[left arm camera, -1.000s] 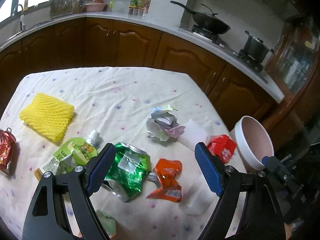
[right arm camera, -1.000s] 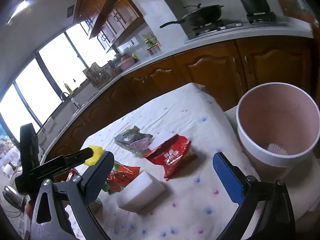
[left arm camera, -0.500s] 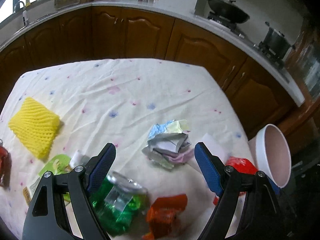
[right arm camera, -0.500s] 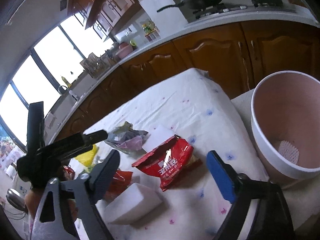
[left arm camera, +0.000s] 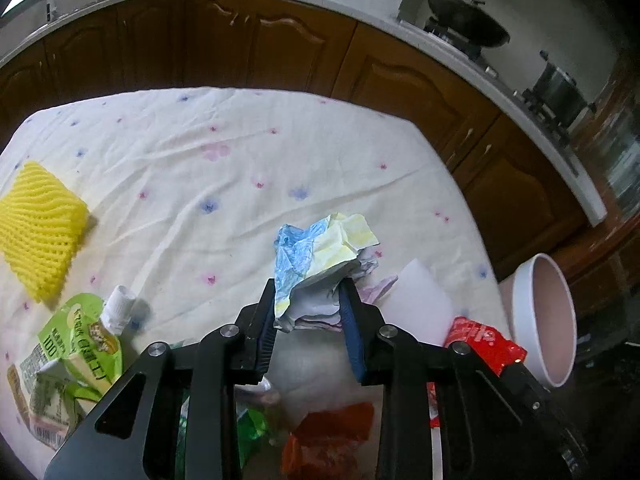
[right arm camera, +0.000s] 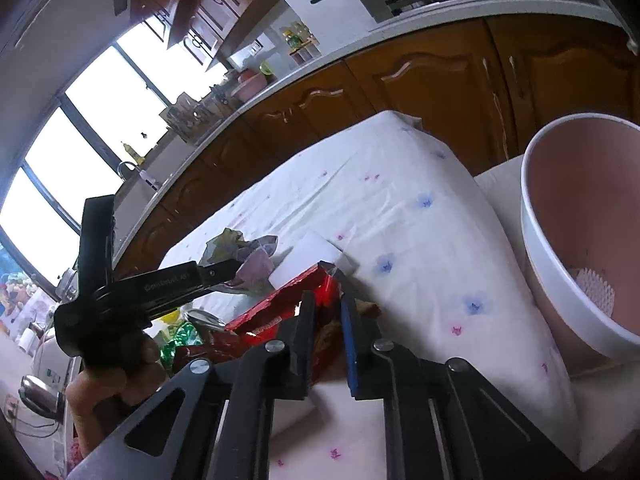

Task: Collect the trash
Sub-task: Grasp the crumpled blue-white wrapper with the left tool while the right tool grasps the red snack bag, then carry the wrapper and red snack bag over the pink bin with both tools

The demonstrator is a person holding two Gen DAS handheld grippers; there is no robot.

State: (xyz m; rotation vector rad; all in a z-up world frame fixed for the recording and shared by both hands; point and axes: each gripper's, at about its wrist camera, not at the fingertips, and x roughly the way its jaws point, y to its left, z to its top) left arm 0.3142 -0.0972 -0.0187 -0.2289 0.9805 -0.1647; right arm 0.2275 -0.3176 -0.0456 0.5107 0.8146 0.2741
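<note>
A crumpled paper ball [left arm camera: 320, 248], blue, yellow and white, sits between the blue pads of my left gripper [left arm camera: 308, 286]. Its jaws are closing, and both pads press on the paper. In the right wrist view a red snack wrapper [right arm camera: 272, 314] lies on the flowered tablecloth, its edge between the pads of my right gripper [right arm camera: 326, 296]. These jaws are closing too and pinch the wrapper. The same wrapper [left arm camera: 484, 340] shows at the right of the left wrist view. A pink bin with a white rim [right arm camera: 532, 232] stands at the table's right end.
On the cloth lie a yellow foam net [left arm camera: 36, 220], a green juice pouch [left arm camera: 80, 344], a white foam block [left arm camera: 420, 304], an orange wrapper [left arm camera: 328, 436] and a green wrapper [left arm camera: 248, 436]. Wooden cabinets and a worktop run behind the table.
Both grippers came down and forward towards the table. The left jaws have narrowed onto the paper ball, the right jaws onto the red wrapper.
</note>
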